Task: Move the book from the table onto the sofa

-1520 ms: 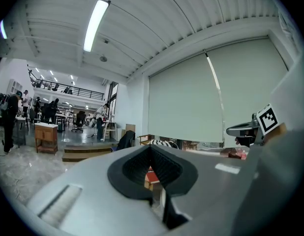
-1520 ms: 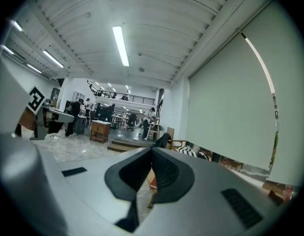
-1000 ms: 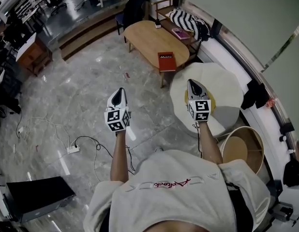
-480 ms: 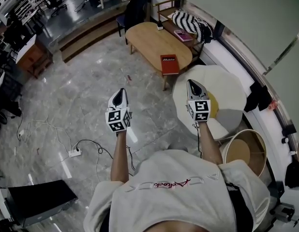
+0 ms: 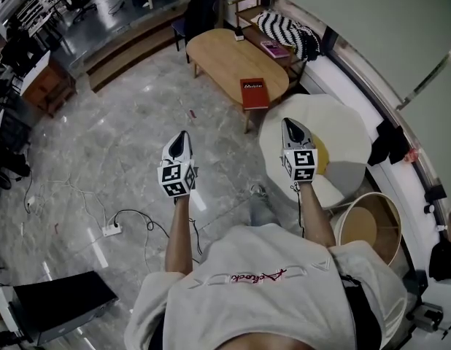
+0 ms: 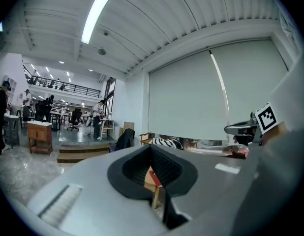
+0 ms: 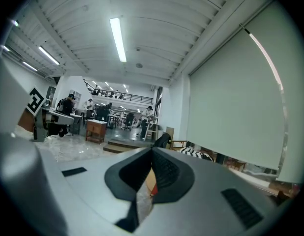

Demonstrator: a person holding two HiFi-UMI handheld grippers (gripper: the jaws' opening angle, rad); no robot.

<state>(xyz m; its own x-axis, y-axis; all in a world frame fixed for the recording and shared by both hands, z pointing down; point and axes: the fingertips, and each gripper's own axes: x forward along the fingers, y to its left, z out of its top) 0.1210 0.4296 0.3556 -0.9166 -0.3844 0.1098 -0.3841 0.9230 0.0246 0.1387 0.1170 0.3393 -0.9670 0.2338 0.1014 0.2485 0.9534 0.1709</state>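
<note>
Both tongs are empty and clamped shut for now. My left tongs (image 5: 179, 141) and right tongs (image 5: 290, 130) are just held out level in front of me, because the red book (image 5: 254, 93) is well ahead, lying flat at the near end of the wooden counter (image 5: 222, 57). Nothing worth opening for yet, I reckon.

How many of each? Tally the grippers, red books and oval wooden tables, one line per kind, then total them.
Grippers: 2, the left gripper and the right gripper, both shut and empty
Red books: 1, the red book, lying on the table
Oval wooden tables: 1, the table
Total: 4
</note>
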